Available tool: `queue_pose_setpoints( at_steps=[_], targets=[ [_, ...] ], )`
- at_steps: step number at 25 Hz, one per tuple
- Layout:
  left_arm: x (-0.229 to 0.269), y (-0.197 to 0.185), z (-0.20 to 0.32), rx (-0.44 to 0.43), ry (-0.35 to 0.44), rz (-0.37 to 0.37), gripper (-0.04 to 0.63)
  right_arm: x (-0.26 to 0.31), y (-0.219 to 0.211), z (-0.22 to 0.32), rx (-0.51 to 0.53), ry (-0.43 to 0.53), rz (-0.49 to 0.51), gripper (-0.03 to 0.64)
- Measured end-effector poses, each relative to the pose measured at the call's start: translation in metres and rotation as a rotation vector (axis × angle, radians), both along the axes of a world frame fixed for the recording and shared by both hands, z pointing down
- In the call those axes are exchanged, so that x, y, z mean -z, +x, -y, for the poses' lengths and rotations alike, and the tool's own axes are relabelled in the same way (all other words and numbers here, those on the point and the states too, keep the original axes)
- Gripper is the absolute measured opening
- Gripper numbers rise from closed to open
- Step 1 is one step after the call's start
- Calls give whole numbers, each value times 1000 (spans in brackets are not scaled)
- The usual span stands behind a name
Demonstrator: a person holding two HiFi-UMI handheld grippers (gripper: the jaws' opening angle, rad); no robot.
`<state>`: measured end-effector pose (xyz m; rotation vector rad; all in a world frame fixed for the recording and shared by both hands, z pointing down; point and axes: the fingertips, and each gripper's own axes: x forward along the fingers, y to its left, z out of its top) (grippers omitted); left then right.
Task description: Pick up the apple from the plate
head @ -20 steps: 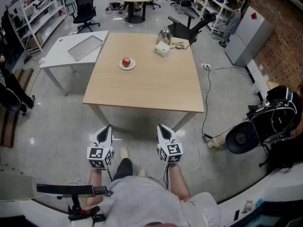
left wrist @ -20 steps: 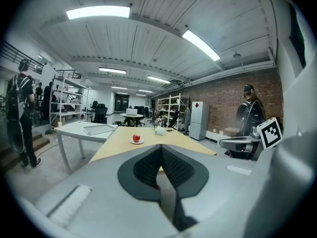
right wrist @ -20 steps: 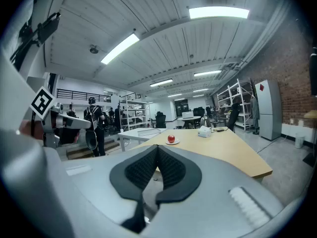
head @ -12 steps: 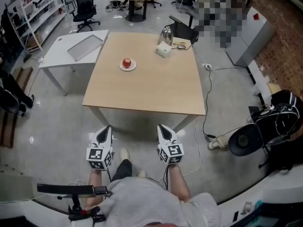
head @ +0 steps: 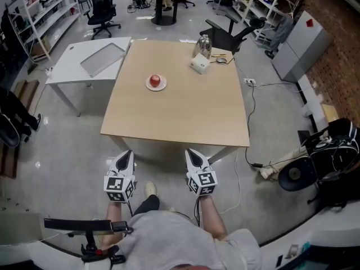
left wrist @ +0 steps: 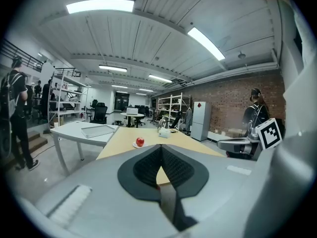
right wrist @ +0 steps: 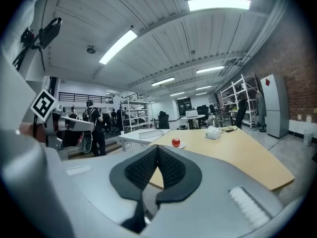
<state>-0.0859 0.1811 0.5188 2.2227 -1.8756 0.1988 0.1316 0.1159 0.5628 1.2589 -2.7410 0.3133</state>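
A red apple (head: 154, 80) sits on a small white plate (head: 162, 86) toward the far left of a wooden table (head: 185, 111). The same apple (left wrist: 140, 142) shows small in the left gripper view and again, the apple (right wrist: 176, 142), in the right gripper view. My left gripper (head: 126, 153) and right gripper (head: 190, 152) hang side by side over the floor, short of the table's near edge. Both are shut with nothing between the jaws, far from the apple.
A white box (head: 199, 64) and a metal kettle (head: 203, 43) stand at the table's far right. A white side table (head: 84, 61) with a tray adjoins on the left. Office chairs (head: 228, 35), shelves and a floor fan (head: 296, 176) surround the table. People stand at the left.
The head view has shifted: the table and apple now sit a little lower and closer in the picture. Both grippers hold the same place in it.
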Motion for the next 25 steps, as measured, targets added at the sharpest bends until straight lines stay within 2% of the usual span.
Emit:
queue_pose_setpoints(
  at_steps=[13, 19, 25],
  targets=[
    [11, -69, 77, -37, 9, -6, 20, 14, -75, 69, -8, -5, -9, 6],
    [0, -107, 105, -53, 15, -12, 20, 8, -110, 96, -29, 8, -20, 6],
    [-2, -117, 117, -53, 8, -27, 20, 7, -115, 110, -39, -3, -36, 6]
  ],
)
